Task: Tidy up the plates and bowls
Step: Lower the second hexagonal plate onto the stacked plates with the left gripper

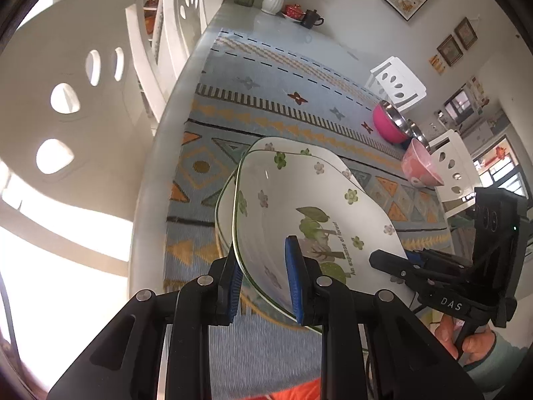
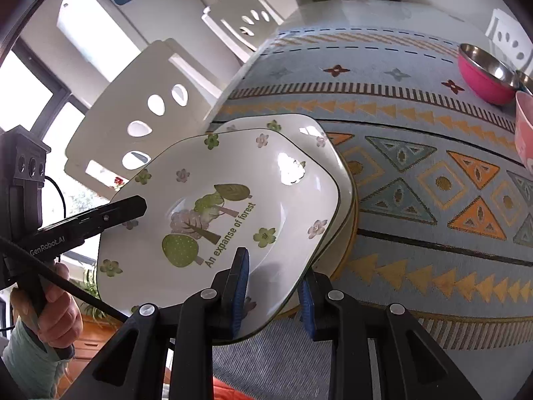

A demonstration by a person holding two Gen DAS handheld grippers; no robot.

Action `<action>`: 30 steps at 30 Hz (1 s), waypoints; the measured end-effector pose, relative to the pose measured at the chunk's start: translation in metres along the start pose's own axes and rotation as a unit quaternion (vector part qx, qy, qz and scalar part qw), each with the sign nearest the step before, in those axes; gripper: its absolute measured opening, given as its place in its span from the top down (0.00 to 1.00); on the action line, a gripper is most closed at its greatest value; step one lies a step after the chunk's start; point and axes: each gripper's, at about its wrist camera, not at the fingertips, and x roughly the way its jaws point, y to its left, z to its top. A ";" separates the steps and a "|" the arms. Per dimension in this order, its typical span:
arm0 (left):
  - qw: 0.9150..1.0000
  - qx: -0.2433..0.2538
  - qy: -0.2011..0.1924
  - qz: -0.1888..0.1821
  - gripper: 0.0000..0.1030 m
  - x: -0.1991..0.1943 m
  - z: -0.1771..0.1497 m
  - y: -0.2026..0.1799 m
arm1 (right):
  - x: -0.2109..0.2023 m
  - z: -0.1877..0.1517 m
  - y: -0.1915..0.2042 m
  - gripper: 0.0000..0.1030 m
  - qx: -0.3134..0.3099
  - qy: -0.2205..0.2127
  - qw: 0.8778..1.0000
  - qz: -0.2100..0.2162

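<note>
Patterned tablecloth (image 2: 416, 180) under forest plate (image 2: 233, 200), rim clamped between both tongs (image 1: 265, 280) (image 2: 274, 290).

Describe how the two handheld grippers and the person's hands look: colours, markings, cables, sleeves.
Both are matte black with blue ribbed pads and silver pivot pins. The left gripper reads "GenRobot.AI" along its side, with a black cable trailing and a boxy three-lens module. The right gripper is printed "DAS" and shows a green light. Bare hands, pale green-grey sleeves.
</note>
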 end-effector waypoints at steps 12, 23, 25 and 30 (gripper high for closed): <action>1.000 -0.013 0.015 -0.004 0.81 0.019 0.015 0.017 | 0.007 0.004 0.011 0.73 0.003 -0.004 0.998 -0.060; 1.000 -0.019 0.002 0.013 0.81 0.008 0.017 0.023 | 0.002 -0.004 0.021 0.72 0.009 -0.002 0.994 -0.106; 1.000 -0.014 0.005 0.014 0.81 0.010 0.017 0.021 | 0.003 -0.005 0.012 0.72 0.028 0.007 0.993 -0.118; 1.000 -0.013 0.017 0.016 0.81 0.017 0.014 0.021 | -0.006 -0.006 -0.003 0.71 0.052 0.003 0.991 -0.124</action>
